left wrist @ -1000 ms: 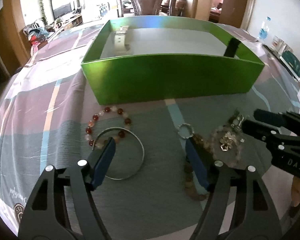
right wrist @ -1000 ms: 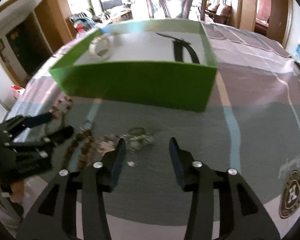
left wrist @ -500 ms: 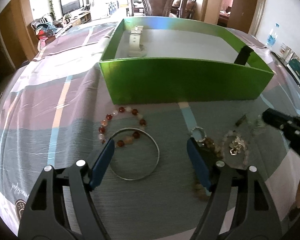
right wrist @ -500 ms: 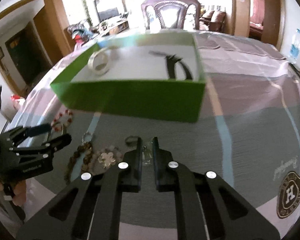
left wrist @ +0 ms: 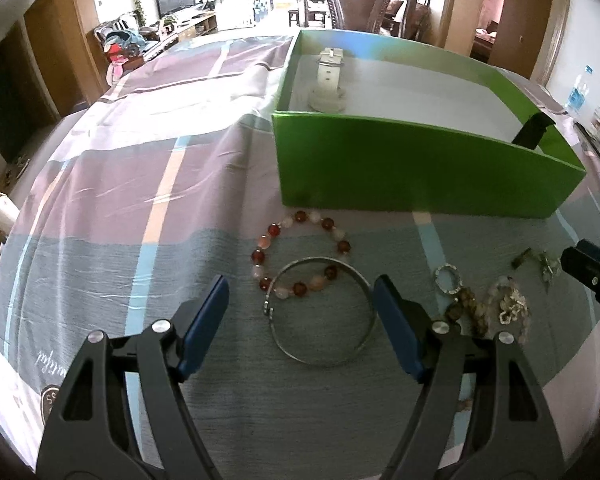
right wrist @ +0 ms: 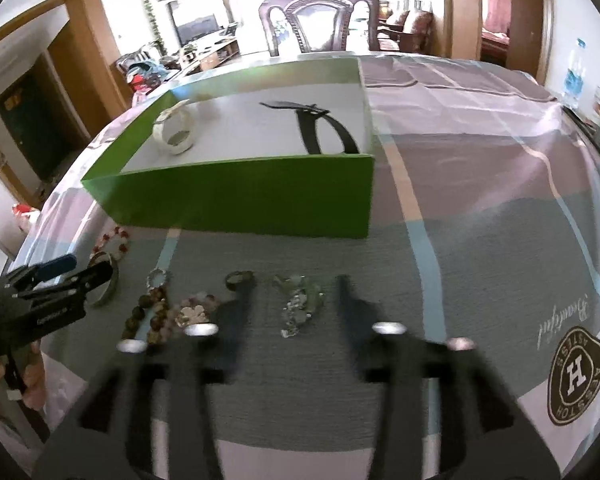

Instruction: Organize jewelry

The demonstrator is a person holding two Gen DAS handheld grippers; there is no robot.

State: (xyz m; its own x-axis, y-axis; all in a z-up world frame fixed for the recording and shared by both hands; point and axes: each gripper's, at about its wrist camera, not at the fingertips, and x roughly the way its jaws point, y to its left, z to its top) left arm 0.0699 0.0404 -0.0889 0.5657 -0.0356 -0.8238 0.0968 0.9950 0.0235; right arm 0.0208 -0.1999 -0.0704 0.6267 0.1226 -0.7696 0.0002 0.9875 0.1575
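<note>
My left gripper is open, its fingers on either side of a silver bangle that overlaps a red and white bead bracelet on the cloth. My right gripper is open and blurred, its fingers on either side of a clear crystal piece. A dark bead bracelet with a silver ring, a pale flower charm and a small dark ring lie to its left. The green box holds a white watch and a black strap.
The table carries a striped purple and grey cloth with a round logo at the right. A wooden chair stands behind the box. A water bottle stands at the far right edge.
My left gripper has shifted left, from straddling the dark beads to straddling the bangle. My right gripper shut on the crystal piece half a second ago and has opened again.
</note>
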